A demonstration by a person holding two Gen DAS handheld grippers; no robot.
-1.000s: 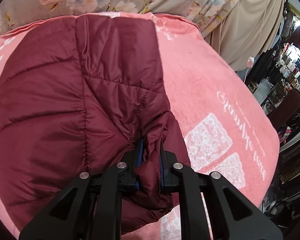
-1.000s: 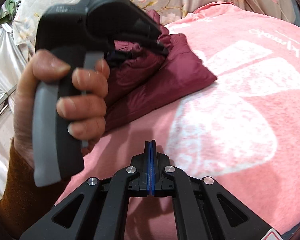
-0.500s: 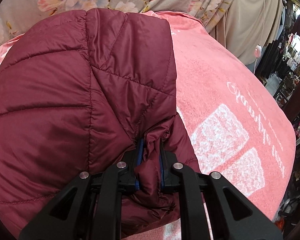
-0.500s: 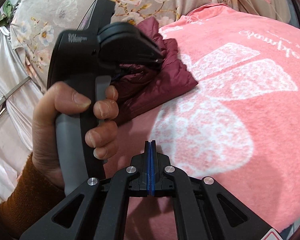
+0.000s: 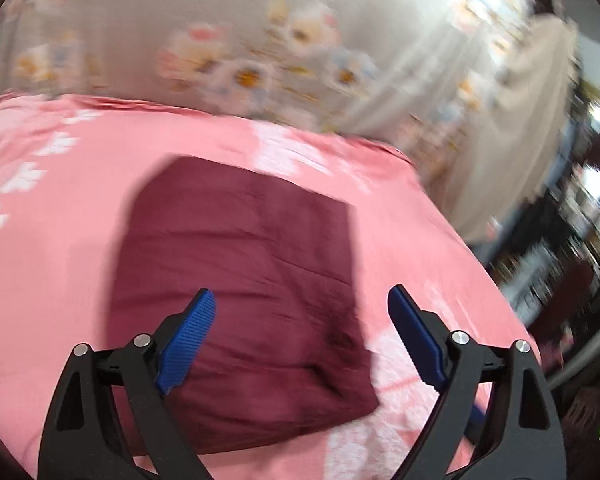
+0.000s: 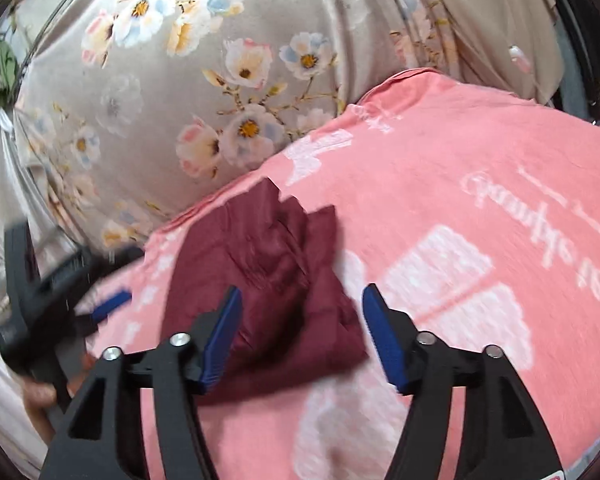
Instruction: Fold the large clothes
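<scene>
Maroon quilted jacket lies folded into a compact block on the pink blanket, near its floral-curtain edge. My left tool and right tool hover above it, jaws opening, nothing between them. Folding looks essentially finished.

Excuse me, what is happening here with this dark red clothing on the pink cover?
A person with a handheld gripper in each hand is folding a maroon quilted jacket on a pink blanket. The jacket lies as a folded bundle, and nothing grips it. The left gripper and the right gripper hang above it, their jaws opening with no cloth between them. A floral curtain hangs behind. The views are blurred, so the fold's neatness is hard to judge.
</scene>
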